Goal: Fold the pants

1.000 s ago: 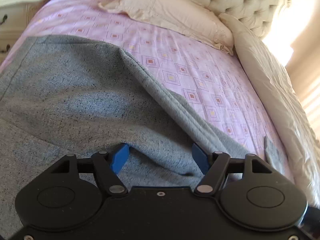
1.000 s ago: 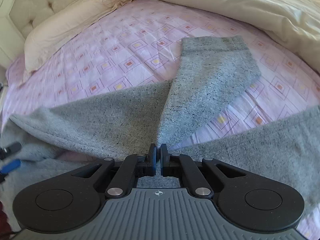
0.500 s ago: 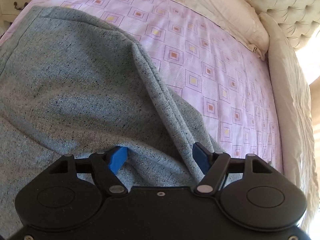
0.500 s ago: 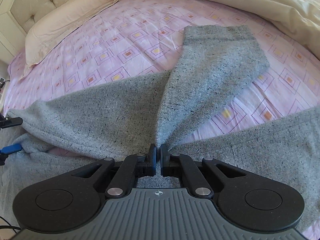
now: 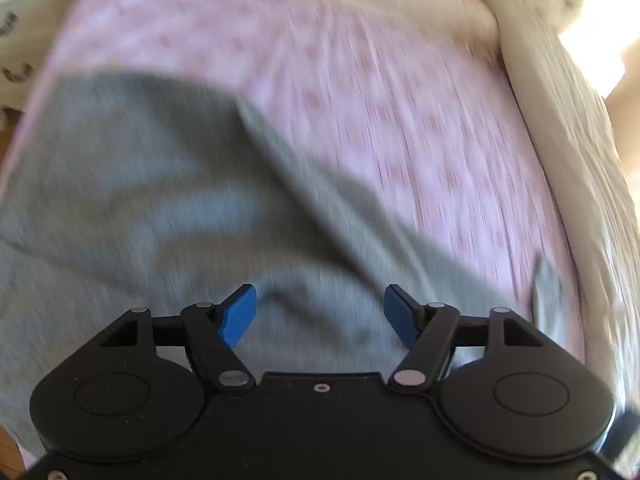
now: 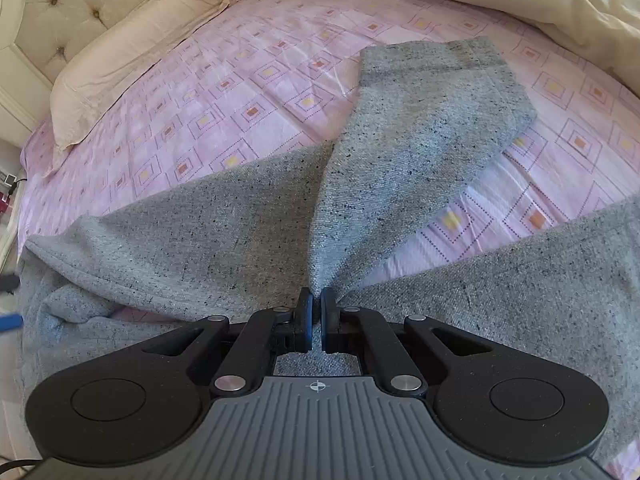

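Left view smeared by heavy motion blur; blown-out glare at upper right beyond the duvet (image 5: 568, 128). Right view sharp, evenly daylit, soft shadows under pants (image 6: 420, 152) folds. Fisheye bending at edges of both.

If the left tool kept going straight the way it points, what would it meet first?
Probably the pants: the open left tool has grey cloth straight ahead between its blue fingers, with the pink sheet further on. The view is blurred, so depth is uncertain.
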### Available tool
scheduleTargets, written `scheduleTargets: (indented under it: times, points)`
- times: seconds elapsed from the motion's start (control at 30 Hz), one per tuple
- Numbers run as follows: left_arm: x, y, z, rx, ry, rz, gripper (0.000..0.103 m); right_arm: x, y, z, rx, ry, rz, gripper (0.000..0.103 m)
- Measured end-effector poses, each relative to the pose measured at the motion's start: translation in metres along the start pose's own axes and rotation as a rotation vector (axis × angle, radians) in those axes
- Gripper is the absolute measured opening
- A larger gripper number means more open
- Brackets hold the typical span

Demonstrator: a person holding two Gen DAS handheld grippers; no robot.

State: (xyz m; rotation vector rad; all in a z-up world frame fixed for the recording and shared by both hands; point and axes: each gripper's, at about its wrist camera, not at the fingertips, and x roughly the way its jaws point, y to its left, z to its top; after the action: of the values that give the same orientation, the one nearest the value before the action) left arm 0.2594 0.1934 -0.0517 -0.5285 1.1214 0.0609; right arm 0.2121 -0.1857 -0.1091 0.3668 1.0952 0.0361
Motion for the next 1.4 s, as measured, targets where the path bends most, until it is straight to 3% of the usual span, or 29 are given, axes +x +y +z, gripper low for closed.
scheduleTargets:
  times: [0.1, 0.3, 0.5, 0.53, 0.57, 0.6, 0.63, 0.7, 0.83, 1.03, 1.17, 1.27, 1.4]
  points:
    - [0.008, -0.001, 0.02, -0.061, -0.056, 0.046, 0.072, 0.0, 0.0, -0.001, -0.004, 0.001, -0.003, 0.004]
    - [0.04, -0.003, 0.047, -0.099, -0.025, 0.104, 0.072, 0.004, 0.002, 0.0, -0.017, 0.0, -0.011, 0.004]
    - [0.075, -0.008, 0.057, -0.117, 0.083, 0.129, 0.069, 0.007, 0.002, 0.001, -0.018, -0.002, -0.004, 0.004]
    - [0.08, -0.007, 0.056, -0.132, 0.098, 0.135, 0.058, 0.007, 0.001, 0.001, -0.013, -0.002, 0.0, 0.004]
    - [0.085, -0.004, 0.055, -0.154, 0.109, 0.128, 0.027, 0.007, -0.001, 0.001, -0.01, -0.002, 0.004, 0.004]
    - [0.088, -0.001, 0.053, -0.182, 0.12, 0.109, 0.009, 0.007, -0.001, 0.001, -0.008, -0.002, 0.008, 0.004]
    - [0.086, 0.002, 0.051, -0.207, 0.107, 0.088, 0.006, 0.007, -0.002, 0.001, -0.005, -0.002, 0.012, 0.004]
    - [0.07, 0.0, 0.045, -0.201, 0.039, 0.062, 0.005, 0.006, -0.003, 0.001, 0.0, -0.004, 0.019, 0.004]
    - [0.022, -0.018, 0.028, -0.079, -0.06, 0.06, 0.005, -0.006, -0.002, 0.002, -0.011, -0.042, 0.026, 0.004]
    - [-0.05, -0.014, -0.002, -0.047, -0.132, -0.009, 0.005, -0.054, 0.002, -0.005, -0.061, -0.156, 0.038, 0.004]
    - [-0.078, -0.006, -0.04, 0.008, -0.18, -0.015, 0.006, -0.098, -0.004, -0.018, -0.051, -0.219, 0.076, 0.004]
    - [-0.083, 0.007, -0.069, 0.024, -0.183, -0.002, 0.006, -0.112, -0.015, -0.033, -0.015, -0.194, 0.113, 0.004]
    - [-0.075, 0.027, -0.108, 0.038, -0.128, 0.039, 0.006, -0.103, -0.023, -0.046, 0.004, -0.066, 0.111, 0.004]
